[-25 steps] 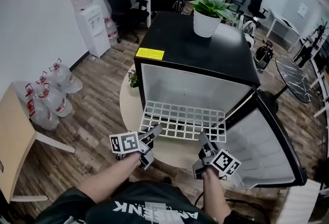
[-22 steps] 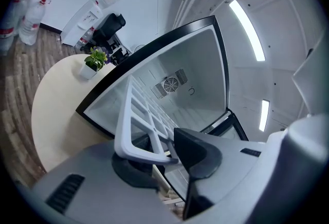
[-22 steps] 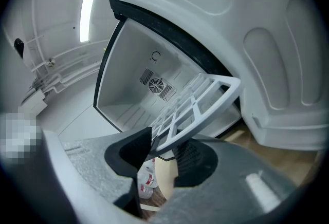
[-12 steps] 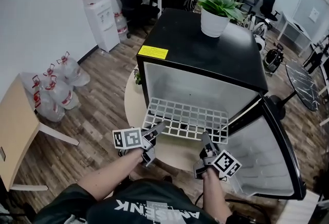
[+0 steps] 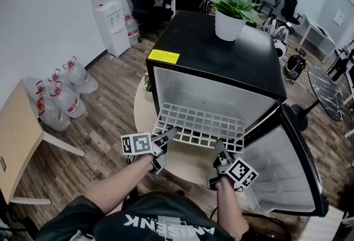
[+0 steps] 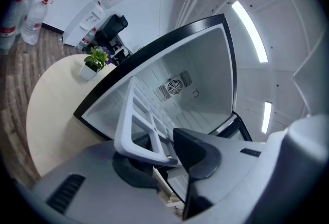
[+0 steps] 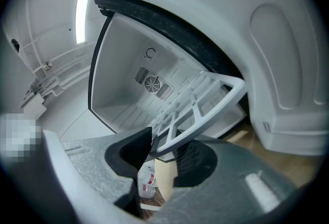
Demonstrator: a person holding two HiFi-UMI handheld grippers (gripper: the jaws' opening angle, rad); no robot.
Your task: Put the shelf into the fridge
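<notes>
Clearly the shelf (image 5: 199, 126) is only partway into the fridge (image 5: 221, 52): its back edge lies inside the open front of the fridge, low in the cavity. Its front strip sticks out over the round counter (image 5: 180, 163) that the fridge stands on. From the head view it looks roughly level. Whether its sides sit on any rails inside the fridge cannot be made out, because the white grid hides the lower part of the cavity.

The left gripper (image 5: 167, 136) has its fingers pinching the front strip near the corner on the fridge's left. In the left gripper view that shelf (image 6: 134, 115) corner lies clamped between the two dark fingers of the left gripper (image 6: 164, 156). The right gripper (image 5: 219, 148) pinches the same strip further toward the fridge's door (image 5: 287, 162). The right gripper view shows the shelf (image 7: 205, 99) edge caught between the fingers of the right gripper (image 7: 162, 153).

The door hangs wide open at the fridge's right, and its outer corner comes close to the picture's border. A potted plant (image 5: 235, 10) stands on top of the fridge. The person's forearms are cut off at the bottom of the head view.
</notes>
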